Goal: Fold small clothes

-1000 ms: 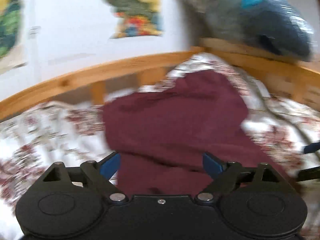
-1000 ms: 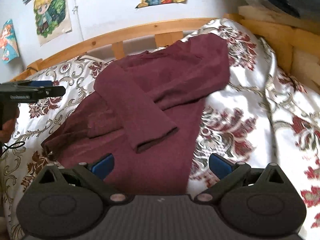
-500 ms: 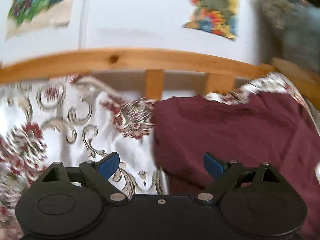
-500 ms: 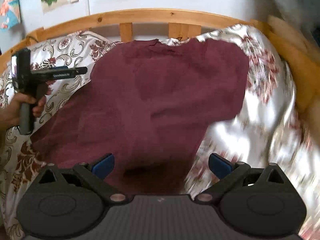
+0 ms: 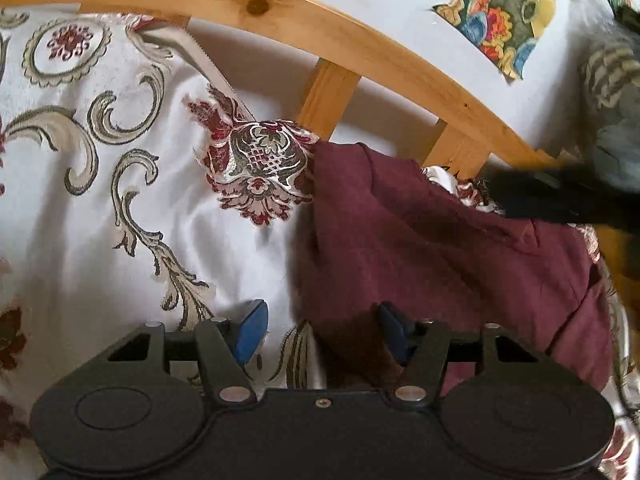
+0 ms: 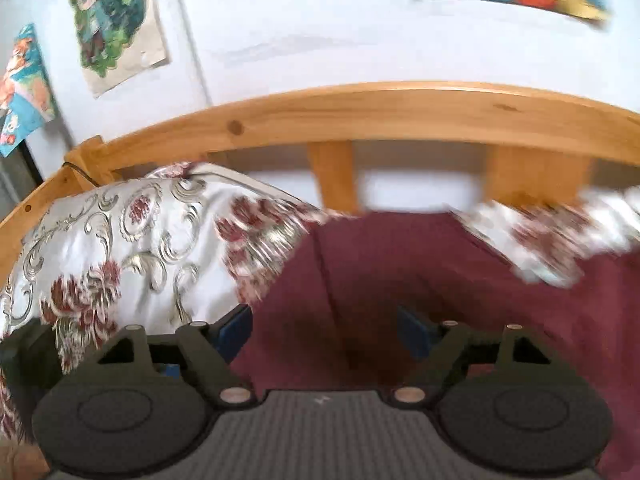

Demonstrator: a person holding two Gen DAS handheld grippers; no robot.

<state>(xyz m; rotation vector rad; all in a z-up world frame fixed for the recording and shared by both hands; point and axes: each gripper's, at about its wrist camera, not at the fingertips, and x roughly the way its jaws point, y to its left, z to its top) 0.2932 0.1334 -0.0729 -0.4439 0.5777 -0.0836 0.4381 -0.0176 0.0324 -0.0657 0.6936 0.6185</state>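
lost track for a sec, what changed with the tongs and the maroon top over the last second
Both tongs dropped in close: the left tongs now straddle the maroon top's left edge, and the right tongs sit low over the cloth. The folded-over sleeve seen earlier is out of view. Both stay open, gripping nothing; the top stays on the bedspread.

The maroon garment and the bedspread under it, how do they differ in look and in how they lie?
The maroon garment is one plain dark colour; the bedspread is shiny white with red flowers and grey scrolls. The garment lies rumpled on top, covering only the part near the wooden rail; the bedspread spreads well beyond it to the left. Both are soft, creased cloth, and both open grippers, left and right, point at the garment.
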